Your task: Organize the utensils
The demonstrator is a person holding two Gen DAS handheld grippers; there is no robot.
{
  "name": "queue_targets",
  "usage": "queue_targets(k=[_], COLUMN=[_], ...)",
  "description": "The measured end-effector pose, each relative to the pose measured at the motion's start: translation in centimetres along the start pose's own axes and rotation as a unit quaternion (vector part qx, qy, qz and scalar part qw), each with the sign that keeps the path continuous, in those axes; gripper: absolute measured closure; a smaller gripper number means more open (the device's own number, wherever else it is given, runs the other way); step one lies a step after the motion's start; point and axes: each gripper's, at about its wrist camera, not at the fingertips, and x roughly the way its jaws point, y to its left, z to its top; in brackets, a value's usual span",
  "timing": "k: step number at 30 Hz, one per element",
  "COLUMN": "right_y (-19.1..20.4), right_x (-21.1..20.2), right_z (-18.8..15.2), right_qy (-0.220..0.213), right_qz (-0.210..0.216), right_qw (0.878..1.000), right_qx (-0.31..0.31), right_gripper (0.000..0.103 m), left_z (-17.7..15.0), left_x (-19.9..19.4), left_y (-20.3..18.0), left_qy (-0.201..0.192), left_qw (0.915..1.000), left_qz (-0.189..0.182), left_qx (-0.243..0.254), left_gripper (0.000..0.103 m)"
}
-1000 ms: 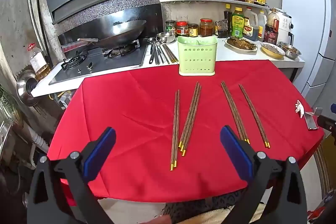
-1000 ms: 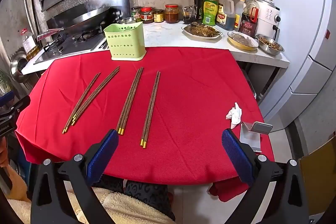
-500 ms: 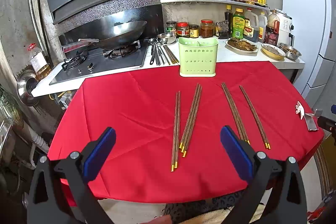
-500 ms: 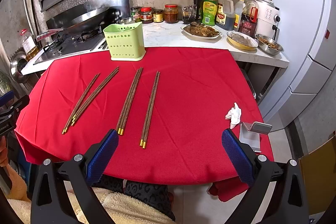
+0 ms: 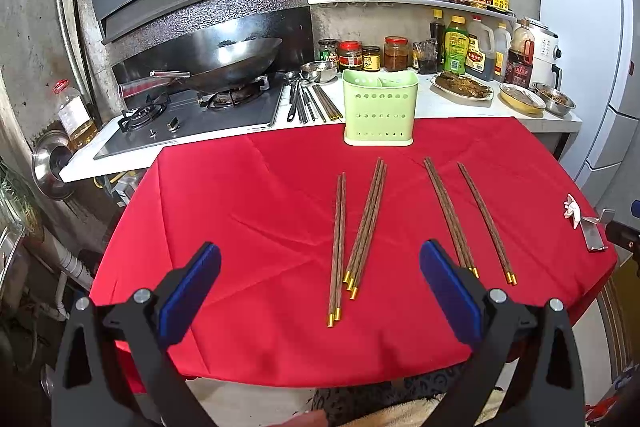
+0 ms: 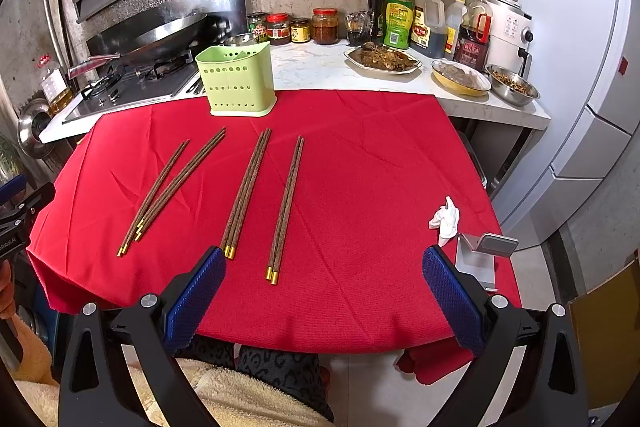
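Note:
Several brown wooden chopsticks with gold tips lie in separate bundles on the red tablecloth (image 5: 248,211): a pair (image 5: 338,247), a thicker bundle (image 5: 368,223), another bundle (image 5: 448,211) and a pair (image 5: 486,223). A light green perforated utensil holder (image 5: 380,113) stands upright at the cloth's far edge. In the right wrist view it (image 6: 237,85) stands at the back left, with chopsticks (image 6: 286,205) in front. My left gripper (image 5: 320,287) is open and empty over the near edge. My right gripper (image 6: 324,287) is open and empty over the near edge.
A crumpled white tissue (image 6: 445,217) and a small metal stand (image 6: 482,253) lie at the cloth's right. Behind are a stove with a wok (image 5: 232,61), metal utensils (image 5: 308,101) on the counter, jars, bottles and food dishes (image 6: 382,59).
Both grippers have stayed open. The views have shifted only very slightly; nothing on the table has moved.

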Motion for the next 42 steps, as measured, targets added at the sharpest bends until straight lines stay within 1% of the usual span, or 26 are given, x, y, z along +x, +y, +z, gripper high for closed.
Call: queue_targets(k=[7, 8, 11, 42], right_y=[0.1, 0.1, 0.2, 0.0], right_x=[0.0, 0.0, 0.0, 0.1], right_z=[0.0, 0.0, 0.0, 0.2], right_qy=[0.0, 0.0, 0.0, 0.0], right_qz=[0.0, 0.0, -0.001, -0.004], right_qw=[1.0, 1.0, 1.0, 1.0], right_qx=[0.0, 0.0, 0.0, 0.002], right_gripper=[0.006, 0.006, 0.006, 0.006], left_z=[-0.1, -0.1, 0.0, 0.0], left_x=[0.2, 0.2, 0.2, 0.0], left_y=[-0.1, 0.6, 0.7, 1.1], left_qy=[0.0, 0.0, 0.001, -0.002], left_qw=[1.0, 1.0, 1.0, 1.0], left_qz=[0.001, -0.001, 0.0, 0.002], left_qx=[-0.002, -0.003, -0.004, -0.006], left_gripper=[0.006, 0.006, 0.006, 0.006])
